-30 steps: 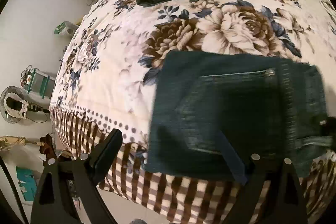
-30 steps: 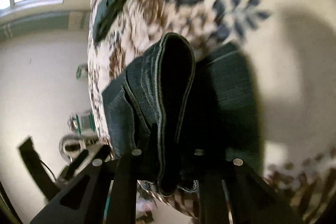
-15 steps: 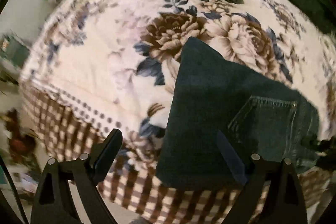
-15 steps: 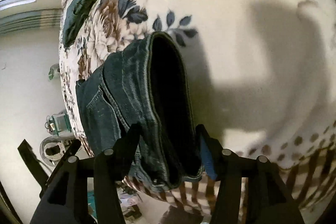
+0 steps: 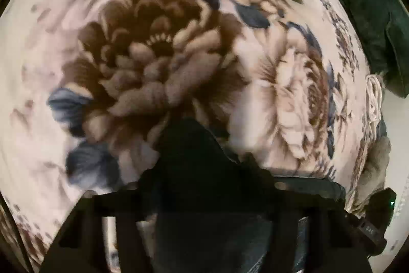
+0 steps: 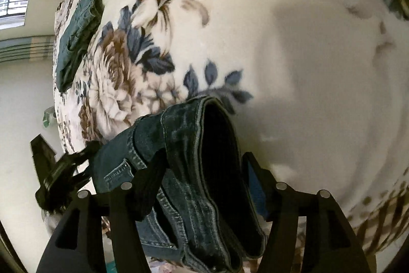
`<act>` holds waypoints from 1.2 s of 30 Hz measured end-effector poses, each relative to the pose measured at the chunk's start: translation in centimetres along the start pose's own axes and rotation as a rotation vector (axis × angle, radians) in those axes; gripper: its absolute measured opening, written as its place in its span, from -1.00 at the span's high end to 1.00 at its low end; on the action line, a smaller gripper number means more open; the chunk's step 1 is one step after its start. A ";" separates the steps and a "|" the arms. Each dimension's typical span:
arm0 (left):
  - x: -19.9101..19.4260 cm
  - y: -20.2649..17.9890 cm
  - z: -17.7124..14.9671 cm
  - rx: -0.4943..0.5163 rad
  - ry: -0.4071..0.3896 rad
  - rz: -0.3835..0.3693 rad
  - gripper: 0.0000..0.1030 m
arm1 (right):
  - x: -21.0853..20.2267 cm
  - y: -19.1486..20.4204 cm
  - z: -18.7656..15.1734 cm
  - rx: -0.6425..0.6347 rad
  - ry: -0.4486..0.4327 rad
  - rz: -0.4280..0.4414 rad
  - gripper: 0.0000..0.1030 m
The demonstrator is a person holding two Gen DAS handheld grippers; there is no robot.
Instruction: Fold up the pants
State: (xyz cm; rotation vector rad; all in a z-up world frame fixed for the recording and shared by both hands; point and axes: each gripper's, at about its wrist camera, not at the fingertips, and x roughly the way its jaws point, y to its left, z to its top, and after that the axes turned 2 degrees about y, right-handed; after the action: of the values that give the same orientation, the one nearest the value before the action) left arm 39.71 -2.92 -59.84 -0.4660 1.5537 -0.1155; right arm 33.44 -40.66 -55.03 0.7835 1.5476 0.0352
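The left tool (image 5: 202, 170) has just dropped low over the bed and its jaws have been closing; dark denim now fills the gap between them, and it looks clamped on the jeans (image 5: 204, 221), though shadow and blur hide the pads themselves. A second ago it hung wide apart above the folded cloth, with the whole panel and back pocket in view; now only the flowered blanket (image 5: 153, 55) shows beyond its tips.

The right tool (image 6: 202, 170) stands astride the thick bundle of waistband layers, its jaws closing again after they opened. The near-left finger (image 6: 150, 170) lies against the denim; whether the right one presses I cannot tell, so the grip is uncertain. Before, it pinched this bundle tightly.

The jeans (image 6: 179, 157) lie at the near edge of the bed, part-folded, one end in each tool. A second pair (image 6: 76, 35), already folded, lies far left on the blanket.

Judging by this, both ends are being retaken, probably to lift and lay the next fold.
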 end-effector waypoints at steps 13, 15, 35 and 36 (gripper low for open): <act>-3.9 -0.2 -1.9 0.034 -0.031 -0.016 -0.12 | -2.3 -2.3 -2.0 0.037 0.039 0.096 -0.12; -5.5 -1.2 -4.0 0.121 -0.072 0.087 -0.31 | -3.2 -2.3 -3.3 -0.001 0.047 0.076 -0.39; -2.2 -3.3 -15.8 0.323 -0.068 0.381 -0.50 | 0.5 -5.2 -9.8 -0.040 0.196 -0.052 0.34; -2.5 -3.1 -15.8 0.307 -0.072 0.368 -0.50 | 0.5 -5.1 -9.8 -0.043 0.194 -0.037 0.22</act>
State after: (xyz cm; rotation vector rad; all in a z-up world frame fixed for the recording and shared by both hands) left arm 24.90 -8.21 -55.62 0.0596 1.4941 -0.0507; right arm 22.43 -40.14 -56.21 0.7338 1.7387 0.1196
